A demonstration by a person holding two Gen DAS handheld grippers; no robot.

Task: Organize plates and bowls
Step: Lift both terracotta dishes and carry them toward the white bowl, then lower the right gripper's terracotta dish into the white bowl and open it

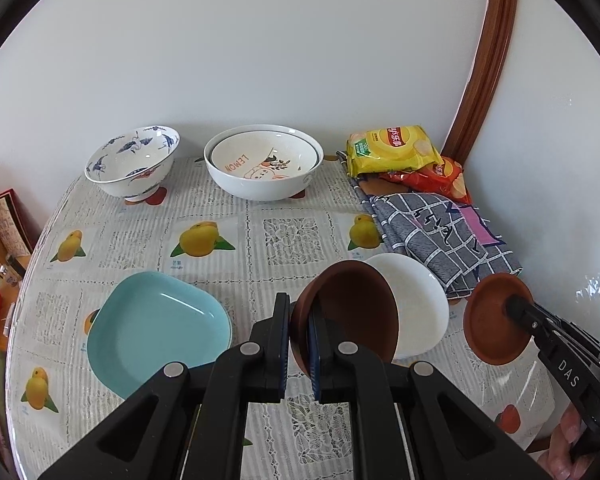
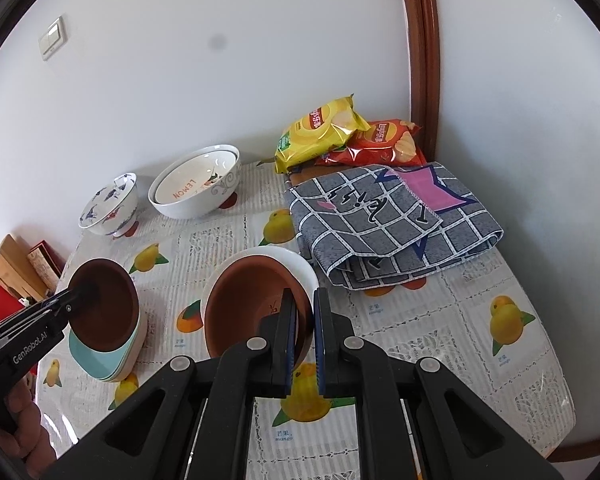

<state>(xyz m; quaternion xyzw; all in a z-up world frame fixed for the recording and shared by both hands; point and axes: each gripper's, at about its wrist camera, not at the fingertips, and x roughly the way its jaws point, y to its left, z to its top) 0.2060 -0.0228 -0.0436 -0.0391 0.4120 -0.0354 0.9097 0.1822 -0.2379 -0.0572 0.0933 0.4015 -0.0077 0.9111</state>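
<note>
My left gripper [image 1: 299, 338] is shut on the rim of a brown dish [image 1: 352, 308] and holds it above the table, near a light blue plate [image 1: 156, 328]. In the right wrist view this brown dish [image 2: 104, 304] hangs over the blue plate [image 2: 100, 360]. My right gripper [image 2: 305, 336] is shut on the rim of a second brown dish [image 2: 252, 304], in front of a white plate [image 2: 296, 268]. The right gripper [image 1: 516, 308] with its brown dish [image 1: 492, 320] and the white plate [image 1: 416, 304] also show in the left wrist view.
A blue-patterned bowl [image 1: 134, 162] and a white "LEMON" bowl stack [image 1: 262, 162] stand at the back by the wall. Chip bags [image 2: 332, 140] and a folded checked cloth [image 2: 392, 220] lie at the back right. The table edge [image 1: 24, 280] curves on the left.
</note>
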